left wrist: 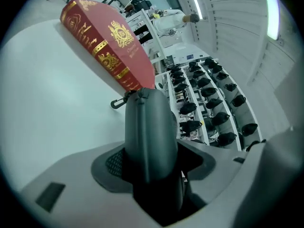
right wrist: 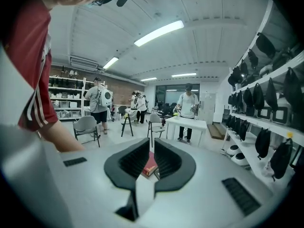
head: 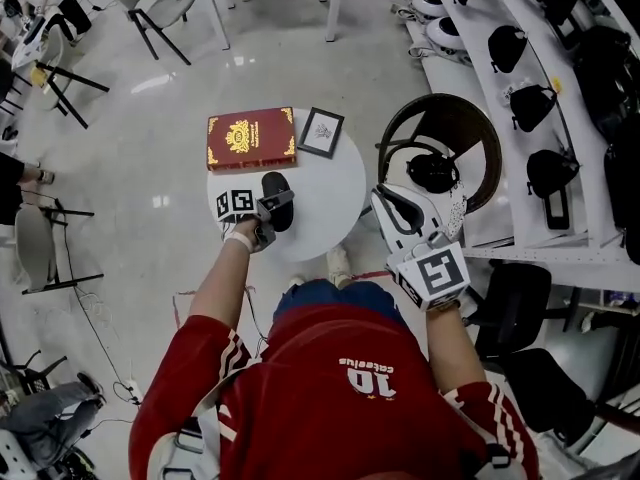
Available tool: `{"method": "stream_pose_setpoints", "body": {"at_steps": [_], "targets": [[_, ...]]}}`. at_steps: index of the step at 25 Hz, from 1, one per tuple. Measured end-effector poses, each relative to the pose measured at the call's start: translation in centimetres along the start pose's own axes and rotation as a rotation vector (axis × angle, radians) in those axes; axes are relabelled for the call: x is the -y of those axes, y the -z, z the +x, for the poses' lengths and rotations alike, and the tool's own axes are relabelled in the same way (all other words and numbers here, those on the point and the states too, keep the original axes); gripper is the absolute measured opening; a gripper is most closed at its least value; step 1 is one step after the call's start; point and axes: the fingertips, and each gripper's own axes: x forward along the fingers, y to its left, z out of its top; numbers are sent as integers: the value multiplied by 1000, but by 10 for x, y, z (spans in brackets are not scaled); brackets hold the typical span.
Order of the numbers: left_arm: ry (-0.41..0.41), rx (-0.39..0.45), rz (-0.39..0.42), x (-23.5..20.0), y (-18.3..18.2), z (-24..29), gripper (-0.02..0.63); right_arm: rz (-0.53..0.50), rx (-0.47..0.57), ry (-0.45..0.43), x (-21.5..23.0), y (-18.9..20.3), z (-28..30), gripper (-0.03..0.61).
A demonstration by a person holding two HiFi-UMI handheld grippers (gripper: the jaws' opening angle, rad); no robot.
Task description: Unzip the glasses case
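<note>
Hard to see: near end of the glasses case [left wrist: 148, 122] is buried in your L claw [left wrist: 151, 161], and the zip line doesn't read in the L gripper view, just smooth dark-grey shell. A small dark clip [left wrist: 117, 103] sticks out at the far end. In the head view the claw and its marker cube cover approx half the case, so can't tell if the case sits on the round white table [head: 330, 203] or hangs just above it. Your torso cuts off the table's near edge.

L claw: jaws stand wide, clamped on the case w/ a pad on each side. The case fills the gap and pokes out toward the red book w/ gold print [head: 250, 139]. The case is over the table's near-left part, near the book but apart from it. A small framed picture [head: 321, 132] lies just beside the book.

R claw [right wrist: 151, 158]: jaws nearly together, thin slit only, nothing in it; the book shows through the slit. You hold it off the table's right side, well apart from the case.
</note>
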Motion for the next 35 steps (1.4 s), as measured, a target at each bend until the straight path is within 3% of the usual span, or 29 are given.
{"method": "stream_pose_setpoints", "body": {"at_steps": [6,13,16,23,35], "targets": [[-58,2,-10,-28,-6,14,276,7,-21,-3,14,9,9,23],[-149,7,84,-38,-9,10,278,14,-38,-33,12,15,22,23],[-180,3,128,-37,-9,5,310,9,-39,-36,12,12,25,23],[-241,18,159,-44,-13,-14,313,10,-31,-50,7,6,27,23],[-241,111,135,-33,-17,-54,316,10,8,-64,3,-18,21,23]]}}
